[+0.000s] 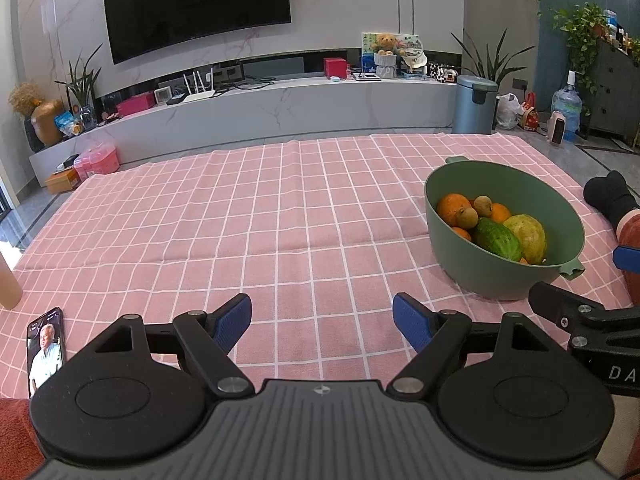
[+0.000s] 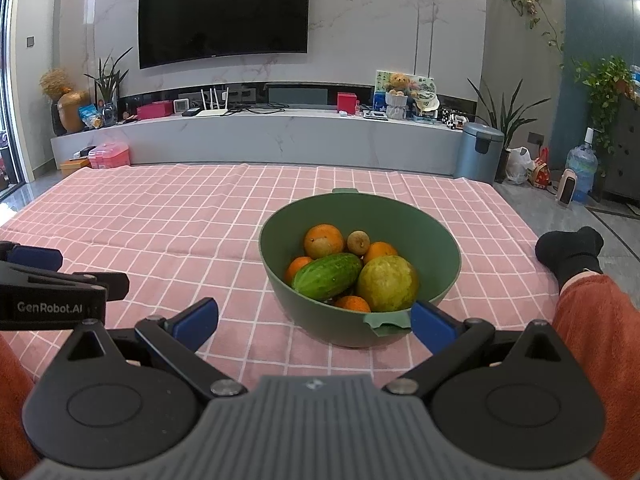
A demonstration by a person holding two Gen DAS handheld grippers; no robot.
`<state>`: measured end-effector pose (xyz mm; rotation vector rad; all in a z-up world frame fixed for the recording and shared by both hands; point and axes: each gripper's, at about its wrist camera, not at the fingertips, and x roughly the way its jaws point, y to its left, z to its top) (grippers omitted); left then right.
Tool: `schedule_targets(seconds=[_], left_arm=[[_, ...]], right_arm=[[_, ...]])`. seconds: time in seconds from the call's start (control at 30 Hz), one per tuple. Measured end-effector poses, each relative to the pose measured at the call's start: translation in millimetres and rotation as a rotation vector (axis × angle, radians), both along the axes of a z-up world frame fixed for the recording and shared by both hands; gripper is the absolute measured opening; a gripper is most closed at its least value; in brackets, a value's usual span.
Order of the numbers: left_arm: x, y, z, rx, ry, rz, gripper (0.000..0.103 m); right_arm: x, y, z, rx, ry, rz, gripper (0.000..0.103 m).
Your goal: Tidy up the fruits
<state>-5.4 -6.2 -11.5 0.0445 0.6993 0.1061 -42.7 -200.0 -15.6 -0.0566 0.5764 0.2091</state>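
Green plastic, by the look of it, makes up the bowl [image 2: 400, 216], which stands on the pink checked cloth [image 2: 180, 220] and already holds all the fruit in sight: three or four oranges [image 2: 323, 240], a small brown fruit [image 2: 357, 241], a dark green cucumber [image 2: 327, 275] lying across the middle, and a yellow-green round fruit [image 2: 387, 283] touching the cucumber's right end. No fruit lies loose on the cloth in either view, so the job is probably to lift pieces out and sort them, or else it is nearly done; these frames alone do not settle which.

The right gripper [image 2: 314, 318] sits low just in front of the bowl, jaws wide open and empty, its right finger touching or nearly touching the bowl's near handle tab [image 2: 386, 325]; the fisheye makes that contact hard to judge. The left gripper [image 1: 322, 322] hovers over bare cloth to the left of the bowl, jaws likewise spread wide with nothing between them.

If a piece is to come out, the cucumber is the sensible first pick, since it lies on top. The right gripper would need to rise over the rim and come down with its fingers across the cucumber's short width, closing gently because the skin is smooth and the round fruit beside it may roll. The left gripper could steady the bowl's near wall so it does not slide on the cloth. A phone [image 1: 45, 350] lies at the cloth's near left, well clear of all this.
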Motion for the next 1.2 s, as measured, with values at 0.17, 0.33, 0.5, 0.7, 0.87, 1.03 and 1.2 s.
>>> schedule_targets(seconds=[0.17, 0.33, 0.5, 0.7, 0.87, 1.03, 1.2], left_arm=[[0.2, 0.6, 1.5, -0.001, -0.001, 0.001, 0.094], [-0.2, 1.1, 3.1, -0.002, -0.003, 0.003, 0.094], [-0.3, 1.5, 4.8, -0.003, -0.004, 0.003, 0.094], [-0.4, 1.7, 4.9, -0.005, -0.006, 0.004, 0.094], [-0.4, 1.5, 4.6, -0.003, -0.005, 0.003, 0.094], [-2.0, 0.1, 7.4, 0.000, -0.014, -0.005, 0.094], [-2.7, -2.3, 9.8, 0.002, -0.021, -0.011, 0.094]], right_arm=[[-0.8, -1.2, 1.1, 0.000, -0.005, 0.005, 0.098], [-1.2, -1.4, 1.2, 0.000, -0.005, 0.006, 0.098], [-1.1, -1.6, 1.9, -0.001, -0.007, 0.009, 0.098], [-1.1, -1.5, 1.7, -0.001, -0.007, 0.009, 0.098], [-0.8, -1.6, 1.9, -0.004, -0.004, 0.013, 0.098], [-0.3, -1.5, 2.2, -0.007, 0.000, 0.016, 0.098], [-0.1, -0.5, 2.3, -0.012, 0.001, 0.018, 0.098]])
